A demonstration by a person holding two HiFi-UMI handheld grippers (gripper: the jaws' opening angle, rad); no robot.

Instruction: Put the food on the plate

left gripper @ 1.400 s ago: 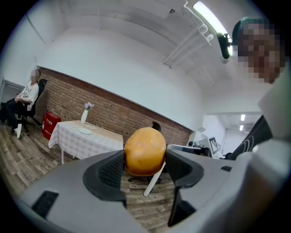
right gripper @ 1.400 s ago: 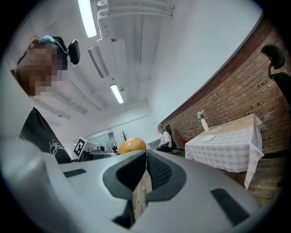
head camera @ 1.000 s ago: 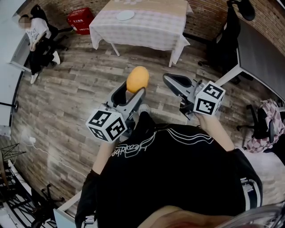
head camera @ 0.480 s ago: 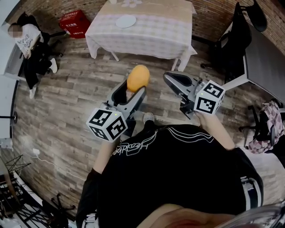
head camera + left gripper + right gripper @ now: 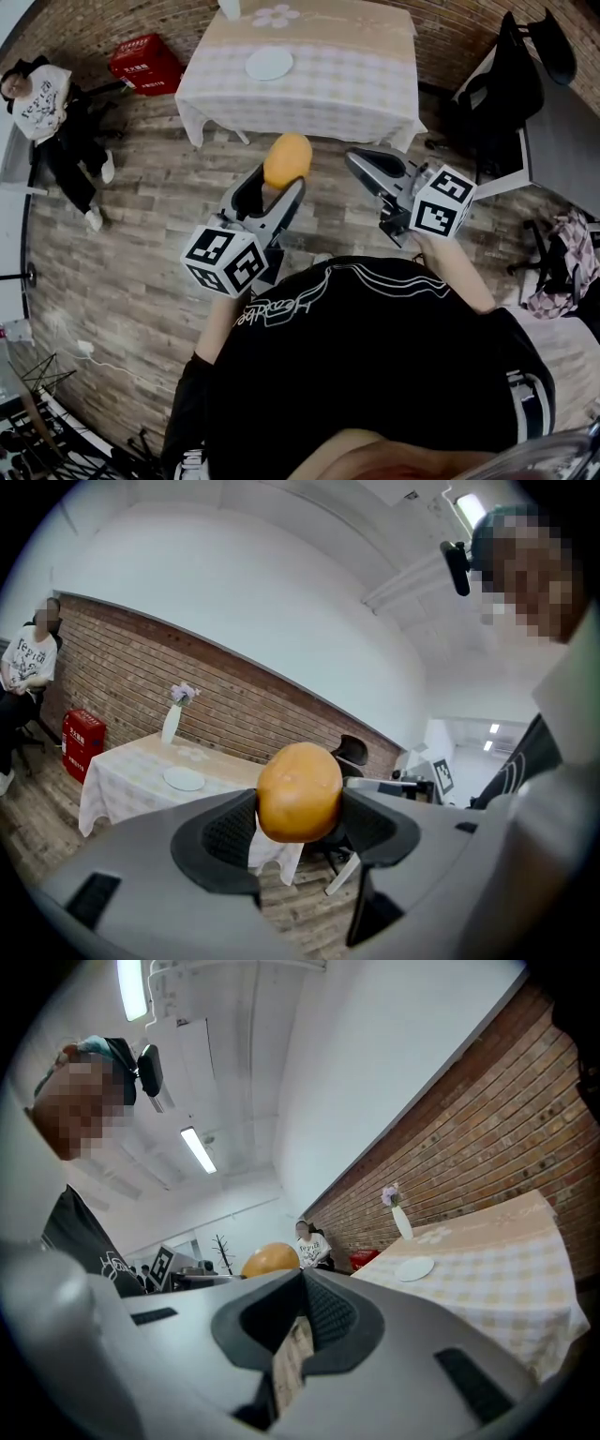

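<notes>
A round orange-brown piece of food (image 5: 288,159) is clamped between the jaws of my left gripper (image 5: 279,184), held up over the wooden floor in the head view. The left gripper view shows the food (image 5: 299,791) filling the gap between the pads. My right gripper (image 5: 372,172) is level with it to the right, jaws shut with nothing in them; in its own view its tips (image 5: 302,1283) meet. The white plate (image 5: 270,63) lies on a cloth-covered table (image 5: 347,75) ahead, also visible as the plate (image 5: 184,779) and plate (image 5: 414,1268).
A white vase (image 5: 171,722) with flowers stands at the table's far side. A red box (image 5: 145,64) sits left of the table, and a seated person (image 5: 42,103) is further left. A black office chair (image 5: 516,66) and a grey desk (image 5: 562,122) stand at the right.
The table and plate have come closer and lower in the head view. Both grippers keep their pose, the left still shut on the food.
</notes>
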